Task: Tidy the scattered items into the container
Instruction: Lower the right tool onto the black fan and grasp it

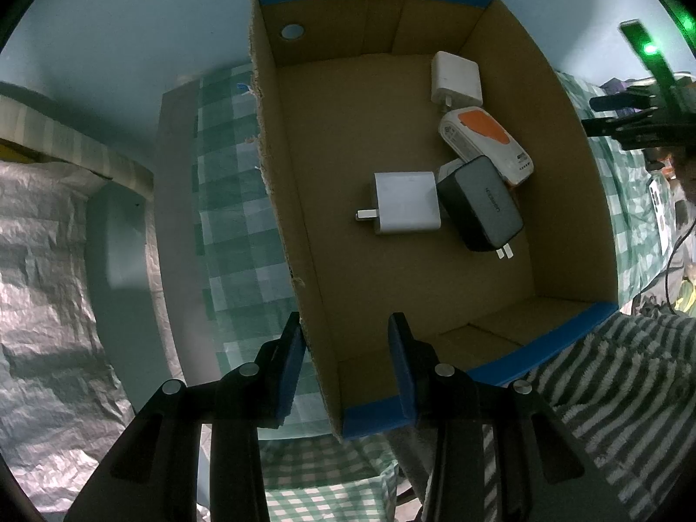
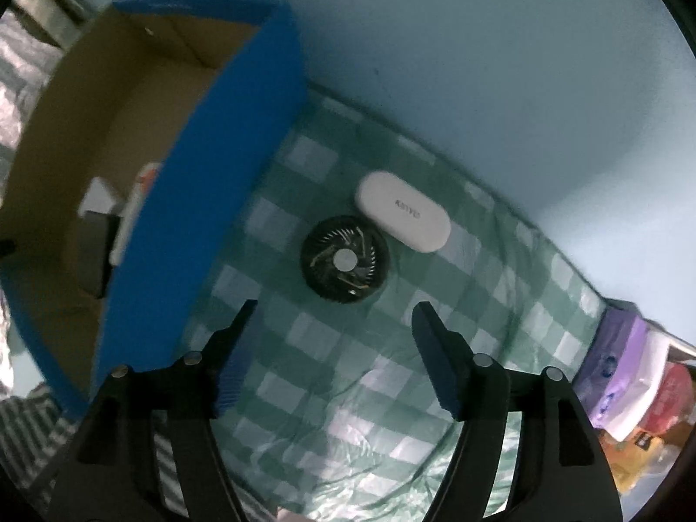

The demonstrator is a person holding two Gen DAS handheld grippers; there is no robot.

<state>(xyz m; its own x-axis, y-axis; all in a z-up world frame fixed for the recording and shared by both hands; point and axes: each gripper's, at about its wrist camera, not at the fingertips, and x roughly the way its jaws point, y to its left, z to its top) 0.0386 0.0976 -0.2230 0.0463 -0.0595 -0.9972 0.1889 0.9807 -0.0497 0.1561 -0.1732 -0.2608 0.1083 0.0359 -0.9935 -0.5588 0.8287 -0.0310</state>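
Note:
A cardboard box (image 1: pixel 296 200) with blue outer faces holds two white chargers (image 1: pixel 406 202), a grey charger (image 1: pixel 480 202) and a white-and-orange device (image 1: pixel 487 143). My left gripper (image 1: pixel 346 326) points down over the box's near corner. Its left pad lies against the side wall and its right pad meets the blue front wall, so it is shut on that corner. In the right wrist view a black round fan (image 2: pixel 343 259) and a white oval case (image 2: pixel 402 213) lie on the green checked cloth beside the box's blue wall (image 2: pixel 195 195). My right gripper (image 2: pixel 336 306) hangs open just short of the fan, holding nothing.
The checked cloth (image 2: pixel 348 391) covers the surface up to a pale blue wall (image 2: pixel 478 65). Crinkled silver sheeting (image 1: pixel 48 282) lies at the left. A striped towel (image 1: pixel 609 391) sits by the box's front. Purple and red packages (image 2: pixel 630 369) crowd the right edge.

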